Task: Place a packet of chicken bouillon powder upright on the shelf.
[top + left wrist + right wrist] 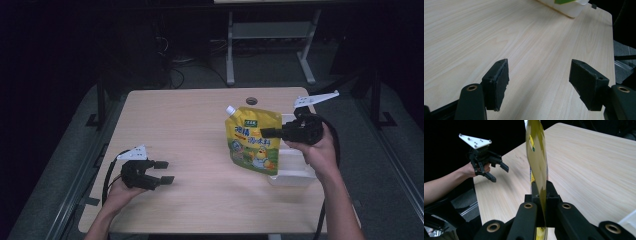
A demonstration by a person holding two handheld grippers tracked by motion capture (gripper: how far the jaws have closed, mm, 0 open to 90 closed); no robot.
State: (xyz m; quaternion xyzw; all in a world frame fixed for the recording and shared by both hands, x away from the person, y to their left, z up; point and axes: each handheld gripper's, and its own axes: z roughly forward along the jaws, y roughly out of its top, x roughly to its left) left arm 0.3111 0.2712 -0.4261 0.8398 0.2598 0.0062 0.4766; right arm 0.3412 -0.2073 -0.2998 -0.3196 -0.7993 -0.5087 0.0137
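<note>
A yellow spouted refill pouch (251,141) with green print and a white cap hangs upright above the right half of the table. My right gripper (265,132) is shut on its right edge; in the right gripper view the pouch (537,162) shows edge-on, clamped between the two black jaws of the right gripper (541,195). My left gripper (165,172) rests low over the table's front left, open and empty. In the left gripper view its pads (499,80) stand wide apart over bare wood.
A white plastic bin (295,172) sits on the table (190,130) behind and below the pouch, near the right edge; its corner (570,8) shows in the left gripper view. A round cable hole (251,101) lies at the back edge. Dark floor and table legs lie beyond.
</note>
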